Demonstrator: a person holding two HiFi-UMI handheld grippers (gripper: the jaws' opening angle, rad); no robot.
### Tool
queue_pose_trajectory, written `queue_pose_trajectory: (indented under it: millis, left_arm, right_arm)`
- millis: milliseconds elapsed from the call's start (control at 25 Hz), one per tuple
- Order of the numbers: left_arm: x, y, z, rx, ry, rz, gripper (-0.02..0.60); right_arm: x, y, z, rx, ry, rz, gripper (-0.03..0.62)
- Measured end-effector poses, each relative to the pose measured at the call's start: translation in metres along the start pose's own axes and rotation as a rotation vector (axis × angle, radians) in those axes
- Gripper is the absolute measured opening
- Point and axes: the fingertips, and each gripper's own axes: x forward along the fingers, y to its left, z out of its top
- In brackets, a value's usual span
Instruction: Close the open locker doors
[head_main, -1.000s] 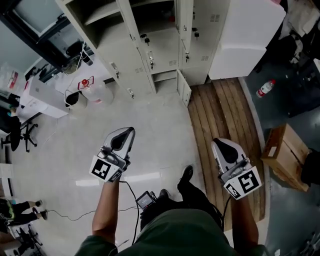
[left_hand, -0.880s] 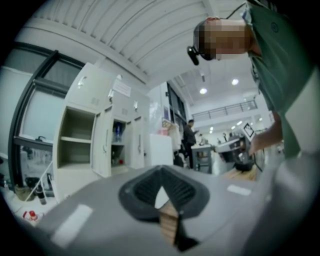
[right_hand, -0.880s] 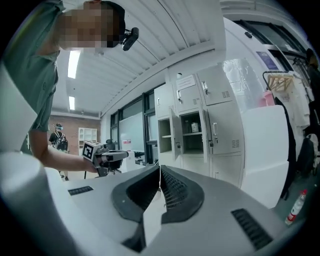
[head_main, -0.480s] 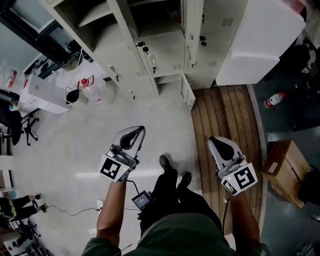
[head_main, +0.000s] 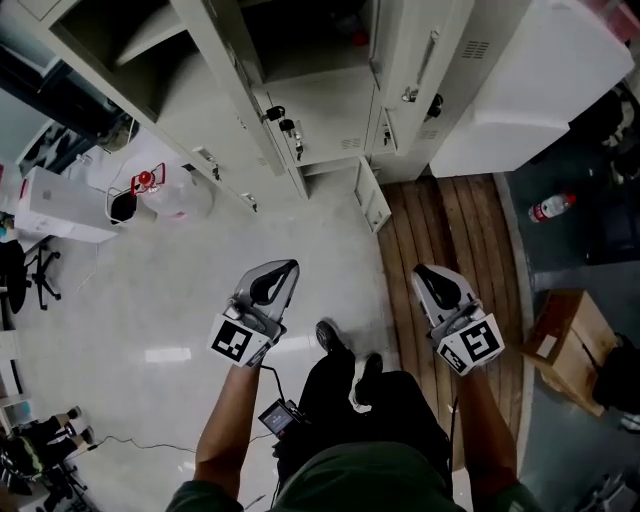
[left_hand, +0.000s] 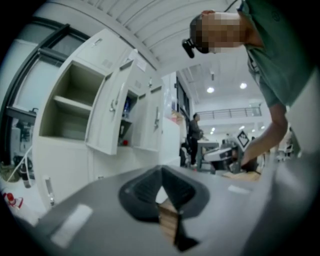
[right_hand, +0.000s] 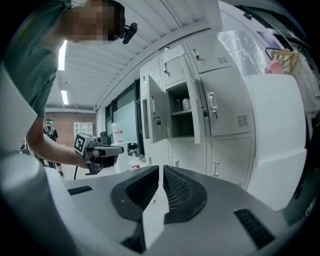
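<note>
Holds nothing in left gripper (head_main: 284, 268) or right gripper (head_main: 426, 271), jaws pressed together, short of the lockers (head_main: 330, 115). Overhead, shows a low door (head_main: 372, 196) ajar. From the right gripper view, reveals an upper door (right_hand: 155, 114) swung wide, small items (right_hand: 185, 104) shelved behind.

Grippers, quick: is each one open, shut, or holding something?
Left gripper: shut, holding nothing.
Right gripper: shut, holding nothing.

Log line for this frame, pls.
phase: pre-contact | left gripper: shut, empty | right gripper: shut, empty | beige metal locker doors: several open, untouched | both grippers short of lockers
</note>
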Motion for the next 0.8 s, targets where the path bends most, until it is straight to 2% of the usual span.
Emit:
queue_pose_trajectory:
  millis: [160,360,520,640,800]
  left_arm:
    - [0.023,0.023,-0.043,0.004,0.045,-0.026,0.003]
    - [0.054,0.044,-0.087,-0.014,0.041,-0.012,0.003]
    - [0.077,0.055,-0.132,-0.010,0.048,-0.009,0.003]
    - [0.096,0.067,-0.166,-0.013,0.039,0.005,0.003]
    - [0.114,0.082,-0.215,0.003,0.044,0.030,0.003]
  right_arm:
    - [0.037,-0.032,-0.040,0.019,0.021,-0.015,0.008]
    - [0.079,-0.081,-0.110,0.029,0.056,-0.029,0.009]
    - [0.110,-0.118,-0.182,0.038,0.108,-0.027,0.014]
    - [0.135,-0.145,-0.239,0.040,0.155,-0.025,0.057]
    - [0.165,-0.176,-0.316,0.053,0.215,-0.027,0.074]
